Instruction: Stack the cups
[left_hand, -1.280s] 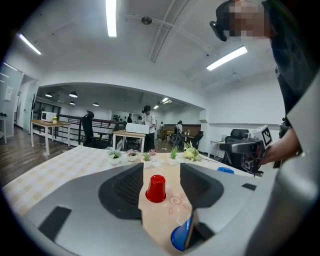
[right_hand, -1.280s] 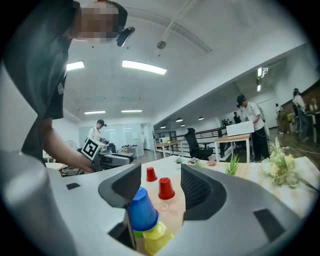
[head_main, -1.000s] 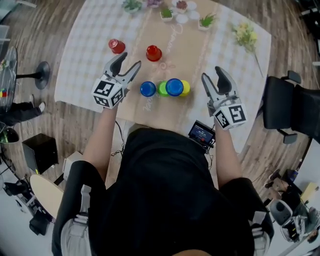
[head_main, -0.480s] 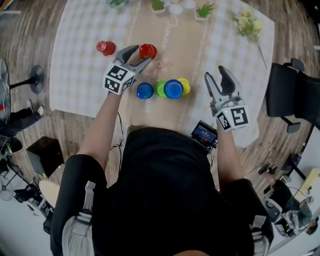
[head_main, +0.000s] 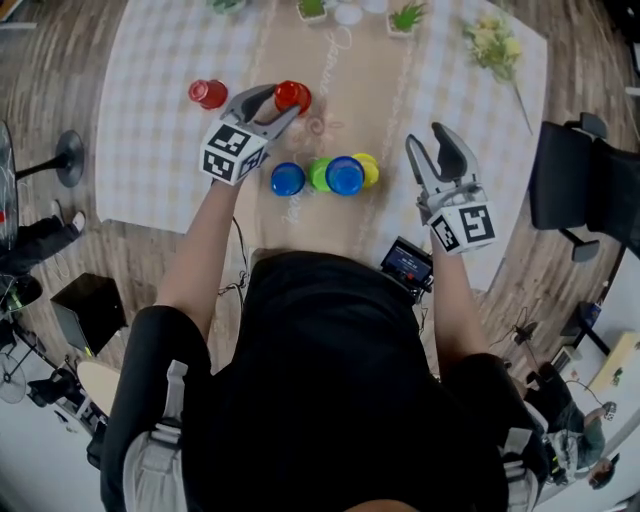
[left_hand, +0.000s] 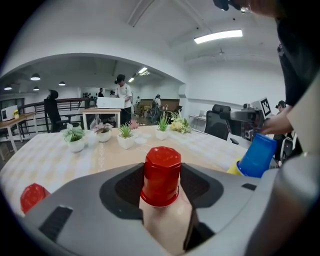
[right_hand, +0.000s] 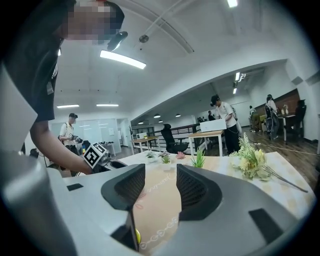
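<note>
On my left gripper (head_main: 277, 101) the jaws stand one on each side of a red cup (left_hand: 161, 175), which sits upside down on the table (head_main: 160, 120). They have just been closing, and the pads now lie against the cup's sides with no gap that I can see. A second red cup (head_main: 208, 93) stands well off to the left of these jaws, also upside down. To their right, nearer me, is a row of cups: a blue cup (head_main: 287, 179), then a green cup (head_main: 320, 174), another blue one (head_main: 346, 175) and a yellow cup (head_main: 369, 170) crowded together. That row lies between my two grippers.

The jaws of my right gripper (head_main: 428, 140) are apart with only bare table between them; they too have just been closing a little. Small potted plants (left_hand: 75, 139) stand beyond the left jaws, and a spray of flowers (right_hand: 252, 160) lies to the right of the right jaws.
</note>
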